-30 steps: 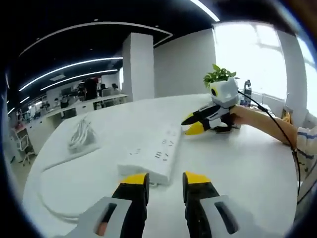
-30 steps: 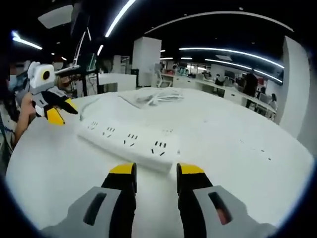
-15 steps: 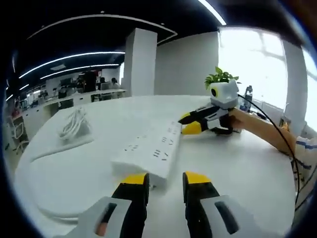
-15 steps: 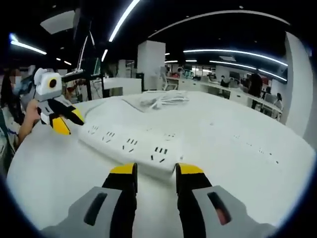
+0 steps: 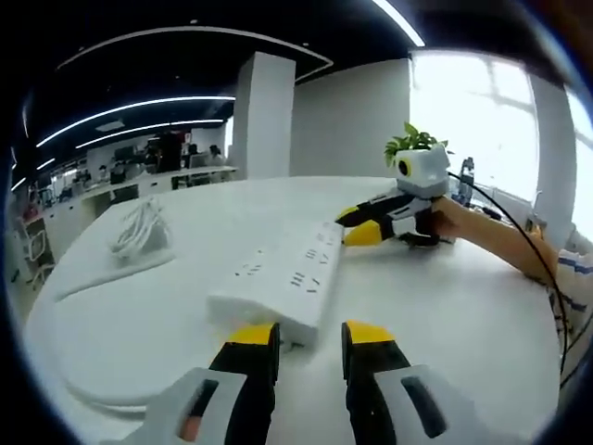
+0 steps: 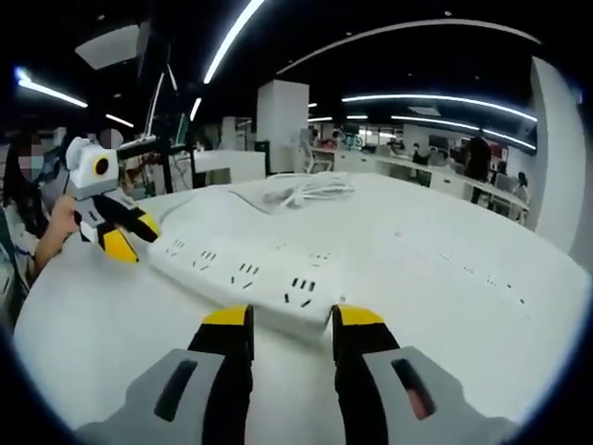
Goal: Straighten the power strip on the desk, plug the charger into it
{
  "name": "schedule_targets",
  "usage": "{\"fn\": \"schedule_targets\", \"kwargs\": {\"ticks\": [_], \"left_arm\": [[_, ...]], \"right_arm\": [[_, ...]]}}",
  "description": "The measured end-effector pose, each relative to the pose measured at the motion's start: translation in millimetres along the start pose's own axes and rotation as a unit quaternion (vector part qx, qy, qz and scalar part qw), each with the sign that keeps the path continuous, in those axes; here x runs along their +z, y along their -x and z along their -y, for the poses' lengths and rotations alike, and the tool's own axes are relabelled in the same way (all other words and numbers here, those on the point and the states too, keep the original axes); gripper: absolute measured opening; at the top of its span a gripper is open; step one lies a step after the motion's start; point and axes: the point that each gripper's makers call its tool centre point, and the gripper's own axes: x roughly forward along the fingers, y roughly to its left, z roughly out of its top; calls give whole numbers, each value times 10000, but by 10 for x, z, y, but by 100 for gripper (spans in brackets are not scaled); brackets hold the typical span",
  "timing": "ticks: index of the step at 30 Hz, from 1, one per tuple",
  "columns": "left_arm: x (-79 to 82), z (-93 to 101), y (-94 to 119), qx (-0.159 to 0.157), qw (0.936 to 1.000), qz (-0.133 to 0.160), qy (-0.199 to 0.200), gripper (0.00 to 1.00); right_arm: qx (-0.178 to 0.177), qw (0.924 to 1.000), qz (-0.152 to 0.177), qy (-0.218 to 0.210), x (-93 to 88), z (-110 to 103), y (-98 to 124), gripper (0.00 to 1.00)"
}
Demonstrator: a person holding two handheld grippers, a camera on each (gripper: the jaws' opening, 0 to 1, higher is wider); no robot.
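Observation:
A long white power strip (image 5: 283,273) lies flat on the round white table (image 5: 445,306), its sockets facing up. My left gripper (image 5: 310,336) is open, and the strip's near end sits just ahead of its yellow tips. My right gripper (image 5: 354,225) comes in at the strip's far end with a hand on it. In the right gripper view the strip (image 6: 246,271) runs off to the left from my open right gripper (image 6: 289,320), and my left gripper (image 6: 132,236) sits at its far end. A coiled white charger cable (image 5: 139,232) (image 6: 306,188) rests further back.
The strip's white cord (image 5: 93,278) loops round the table's left edge. A green potted plant (image 5: 412,142) stands behind the right gripper. A person's forearm (image 5: 500,243) reaches in from the right. Office desks and people are in the background beyond the table (image 6: 445,269).
Both grippers have drawn closer to the strip's two ends. The strip's far end has swung slightly, and the other gripper's tips now sit right against it in each view.

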Motion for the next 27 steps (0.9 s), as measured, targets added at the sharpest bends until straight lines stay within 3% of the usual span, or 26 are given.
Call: {"fn": "schedule_targets", "kwargs": {"ticks": [10, 27], "left_arm": [[15, -108, -50, 298, 9995, 42, -116, 27], [9, -160, -65, 345, 9993, 135, -10, 27]], "right_arm": [[-28, 10000, 19, -11, 8, 17, -24, 33], [-56, 10000, 4, -66, -4, 8, -38, 32]]}}
